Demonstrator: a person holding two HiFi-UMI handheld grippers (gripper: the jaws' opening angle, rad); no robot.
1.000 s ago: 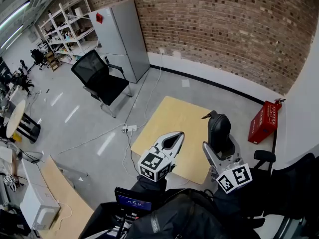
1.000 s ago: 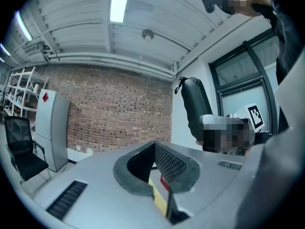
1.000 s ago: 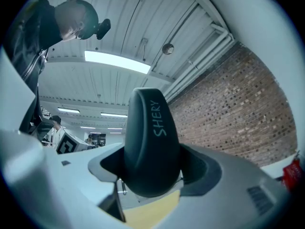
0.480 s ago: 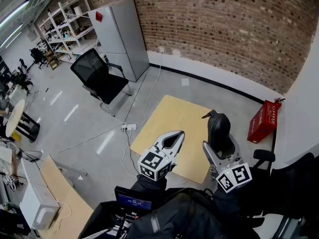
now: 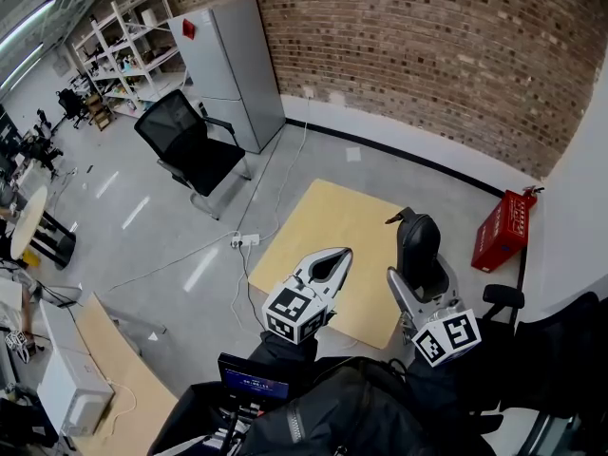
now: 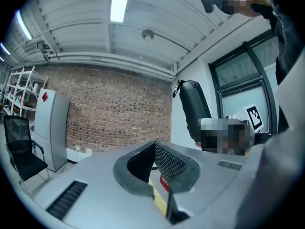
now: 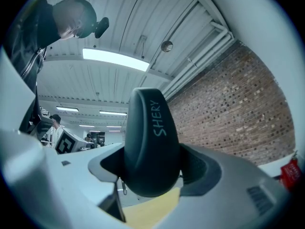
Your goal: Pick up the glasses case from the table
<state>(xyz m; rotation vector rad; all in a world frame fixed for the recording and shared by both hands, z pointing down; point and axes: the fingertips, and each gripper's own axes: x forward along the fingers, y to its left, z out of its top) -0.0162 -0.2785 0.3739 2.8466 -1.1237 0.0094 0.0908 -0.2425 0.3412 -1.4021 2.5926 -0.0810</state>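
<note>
The black glasses case (image 5: pixel 418 247) stands upright between the jaws of my right gripper (image 5: pixel 419 266), which is shut on it above the small wooden table (image 5: pixel 328 218). In the right gripper view the case (image 7: pixel 151 137) fills the middle, with pale lettering on its side, clamped in the right gripper (image 7: pixel 152 171). My left gripper (image 5: pixel 328 266) hangs beside it to the left, shut with nothing held. In the left gripper view the left gripper (image 6: pixel 155 148) has its jaw tips together, and the case (image 6: pixel 193 109) shows to the right.
A black office chair (image 5: pixel 188 148) and a grey cabinet (image 5: pixel 233 69) stand at the back left by the brick wall. A red box (image 5: pixel 501 233) sits on the floor right of the table. A power strip with cables (image 5: pixel 245 244) lies left of the table. Shelves (image 5: pixel 128 50) line the far left.
</note>
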